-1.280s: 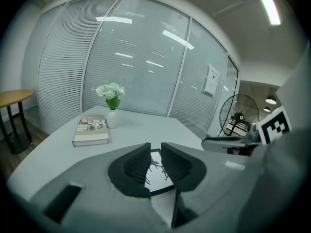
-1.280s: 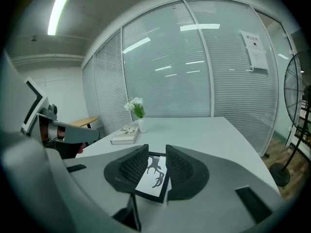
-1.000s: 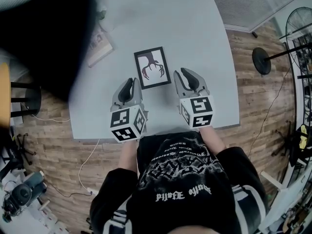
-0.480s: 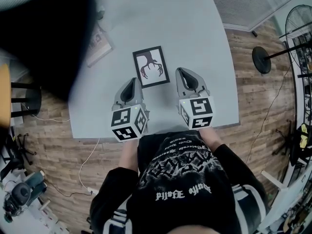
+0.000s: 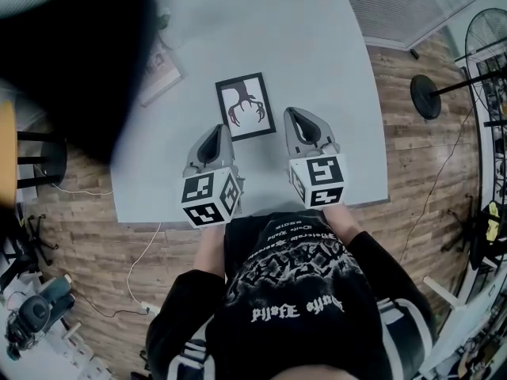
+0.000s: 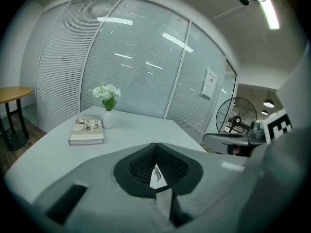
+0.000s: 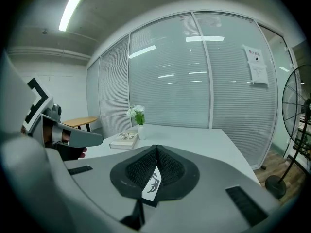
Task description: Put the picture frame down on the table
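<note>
Head view: the picture frame (image 5: 242,107) lies flat on the grey table (image 5: 317,46), black border up with a dark antler-like print, about midway between the left and right edges and nearer the person's edge than the far one. The left claw (image 5: 212,132) hovers just beside the frame's near left corner and the right claw (image 5: 294,114) just beside its near right corner; neither touches it. Left gripper view shows that claw (image 6: 155,145) clenched, tips meeting with nothing gripped, a sliver of the frame's print (image 6: 156,173) visible through the hollow below them. Right gripper view shows the same: the 2 tips meet, empty, over the print. A book (image 6: 87,130) lies by the table's left edge, with a small white vase of flowers (image 6: 107,111) just beyond it.
</note>
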Action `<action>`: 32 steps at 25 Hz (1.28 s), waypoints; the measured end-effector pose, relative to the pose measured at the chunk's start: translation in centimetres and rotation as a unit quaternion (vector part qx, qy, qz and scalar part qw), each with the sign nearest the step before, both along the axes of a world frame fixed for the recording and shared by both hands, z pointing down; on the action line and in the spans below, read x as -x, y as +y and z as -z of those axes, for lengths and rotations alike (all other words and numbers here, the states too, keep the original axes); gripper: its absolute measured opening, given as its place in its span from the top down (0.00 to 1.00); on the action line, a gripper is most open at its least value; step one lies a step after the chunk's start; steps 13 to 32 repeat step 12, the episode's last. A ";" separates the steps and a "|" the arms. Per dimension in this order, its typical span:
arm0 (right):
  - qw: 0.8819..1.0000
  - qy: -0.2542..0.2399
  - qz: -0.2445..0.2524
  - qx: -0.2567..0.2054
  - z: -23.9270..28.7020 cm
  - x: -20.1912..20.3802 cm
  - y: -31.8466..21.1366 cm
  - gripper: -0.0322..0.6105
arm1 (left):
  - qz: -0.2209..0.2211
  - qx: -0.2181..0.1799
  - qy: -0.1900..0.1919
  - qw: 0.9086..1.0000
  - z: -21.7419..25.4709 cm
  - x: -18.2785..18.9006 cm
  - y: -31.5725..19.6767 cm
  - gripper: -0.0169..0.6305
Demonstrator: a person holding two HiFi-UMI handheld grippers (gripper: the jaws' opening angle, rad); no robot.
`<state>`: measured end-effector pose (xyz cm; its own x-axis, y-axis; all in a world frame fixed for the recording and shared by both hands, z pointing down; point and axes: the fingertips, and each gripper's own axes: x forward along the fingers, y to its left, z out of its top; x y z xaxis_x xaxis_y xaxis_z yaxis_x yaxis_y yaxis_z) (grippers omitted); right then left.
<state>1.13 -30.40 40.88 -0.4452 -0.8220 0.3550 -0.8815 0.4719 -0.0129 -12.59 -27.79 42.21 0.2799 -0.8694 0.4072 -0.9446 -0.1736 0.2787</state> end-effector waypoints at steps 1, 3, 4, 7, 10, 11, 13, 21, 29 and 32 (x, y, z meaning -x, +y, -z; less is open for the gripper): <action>1.000 0.001 0.000 0.000 0.0 0.0 0.0 0.93 | -0.001 0.000 0.000 1.000 0.0 -0.1 0.0 0.95; 1.000 0.002 0.000 -0.001 0.0 0.0 0.1 0.93 | -0.002 0.001 0.000 1.000 -0.1 -0.1 0.1 0.95; 1.000 0.002 0.000 -0.001 0.0 0.0 0.1 0.93 | -0.002 0.002 0.000 1.000 -0.1 -0.1 0.0 0.95; 1.000 0.003 -0.001 0.000 0.0 0.1 0.1 0.93 | -0.002 0.002 -0.001 1.000 -0.1 -0.1 0.0 0.95; 1.000 0.003 0.000 0.000 -0.1 0.1 0.0 0.93 | -0.002 0.004 -0.002 1.000 -0.2 -0.1 -0.1 0.95; 1.000 0.004 0.000 0.000 -0.1 0.2 0.0 0.93 | -0.001 0.004 -0.003 1.000 -0.2 0.0 -0.1 0.95; 1.000 0.004 0.001 -0.001 -0.2 0.2 0.0 0.93 | 0.000 0.004 -0.003 1.000 -0.3 0.0 -0.2 0.95; 1.000 0.004 0.001 -0.001 -0.2 0.2 0.0 0.93 | 0.000 0.004 -0.003 1.000 -0.3 0.0 -0.2 0.95; 1.000 0.004 0.001 -0.001 -0.2 0.2 0.0 0.93 | 0.000 0.004 -0.003 1.000 -0.3 0.0 -0.2 0.95; 1.000 0.004 0.001 -0.001 -0.2 0.2 0.0 0.93 | 0.000 0.004 -0.003 1.000 -0.3 0.0 -0.2 0.95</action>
